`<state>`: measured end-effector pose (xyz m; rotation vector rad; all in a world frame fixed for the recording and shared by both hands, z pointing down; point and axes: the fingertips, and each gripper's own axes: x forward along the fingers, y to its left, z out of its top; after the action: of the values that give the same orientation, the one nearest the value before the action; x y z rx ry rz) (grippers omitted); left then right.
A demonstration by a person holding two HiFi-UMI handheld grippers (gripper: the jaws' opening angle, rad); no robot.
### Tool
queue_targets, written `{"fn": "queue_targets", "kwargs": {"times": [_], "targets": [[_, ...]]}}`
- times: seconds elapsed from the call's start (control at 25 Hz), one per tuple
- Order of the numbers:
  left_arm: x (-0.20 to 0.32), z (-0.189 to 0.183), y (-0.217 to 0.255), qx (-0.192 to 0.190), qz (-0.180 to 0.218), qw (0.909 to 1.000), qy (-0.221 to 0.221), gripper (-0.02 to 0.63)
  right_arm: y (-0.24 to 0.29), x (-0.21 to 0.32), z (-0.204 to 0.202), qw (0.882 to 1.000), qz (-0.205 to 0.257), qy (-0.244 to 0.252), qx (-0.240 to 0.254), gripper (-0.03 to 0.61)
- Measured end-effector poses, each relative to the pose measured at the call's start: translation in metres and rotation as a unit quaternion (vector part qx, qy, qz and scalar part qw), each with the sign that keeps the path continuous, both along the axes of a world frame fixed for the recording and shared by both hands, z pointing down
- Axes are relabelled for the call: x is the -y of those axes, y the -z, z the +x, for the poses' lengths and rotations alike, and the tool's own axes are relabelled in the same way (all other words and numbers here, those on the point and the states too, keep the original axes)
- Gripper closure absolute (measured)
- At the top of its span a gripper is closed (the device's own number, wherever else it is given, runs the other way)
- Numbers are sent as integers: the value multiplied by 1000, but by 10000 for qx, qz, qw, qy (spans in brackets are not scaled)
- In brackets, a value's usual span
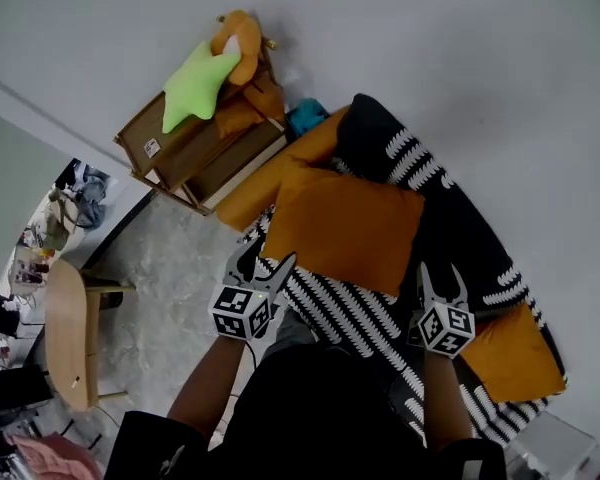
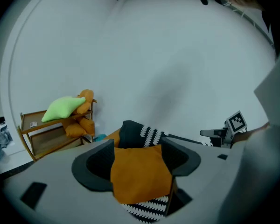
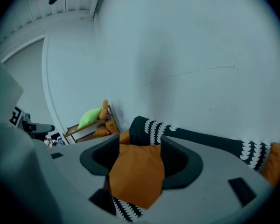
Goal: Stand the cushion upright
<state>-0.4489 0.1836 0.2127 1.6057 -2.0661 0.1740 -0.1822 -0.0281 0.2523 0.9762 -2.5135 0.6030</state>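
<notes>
Orange cushion: lies flat on the black-and-white striped couch, its far edge up against the dark backrest bolster. It is nowhere near upright yet.
Step in hand: the reach, I'd say. Both tools are closing on the near edge and the lifting hasn't started.
Claws: the left claw hangs just by the cushion's near left corner, and the right claw is just off its near right side. Both stand wide with nothing pinched. In each gripper view the cushion only shows through the gap, beyond the pads.
Next move: as I judge it, each claw needs to slide on over an edge and bite the fabric. Then both should swing the near edge up so the cushion leans on the bolster. Soft stuffing will likely sag if only one side is caught.
Wooden rack: stands by the wall and holds a lime-green star pillow on top. An orange plush toy sits just behind it, and more orange pillows are tucked on the shelf below.
Couch, besides: one more orange pillow sits at the far right end, well apart from the work.
</notes>
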Motion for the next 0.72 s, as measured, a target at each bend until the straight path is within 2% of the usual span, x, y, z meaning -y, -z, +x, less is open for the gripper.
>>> {"fn": "queue_targets", "kwargs": {"times": [0.16, 0.36, 0.56, 0.72], "targets": [[14, -15, -34, -307, -242, 9992, -123, 281, -5, 4, 9, 9995, -48, -239, -222, 290], [25, -48, -82, -543, -529, 9971, -57, 279, -40, 22, -5, 9976, -192, -250, -623, 282], [34, -81, -150, -750, -890, 9932, -30, 279, -102, 44, -21, 9942, -450, -310, -922, 278], [33, -104, -208, -906, -1348, 9867, -45, 272, -160, 40, -35, 9905, -918, -372, -950, 276]]}}
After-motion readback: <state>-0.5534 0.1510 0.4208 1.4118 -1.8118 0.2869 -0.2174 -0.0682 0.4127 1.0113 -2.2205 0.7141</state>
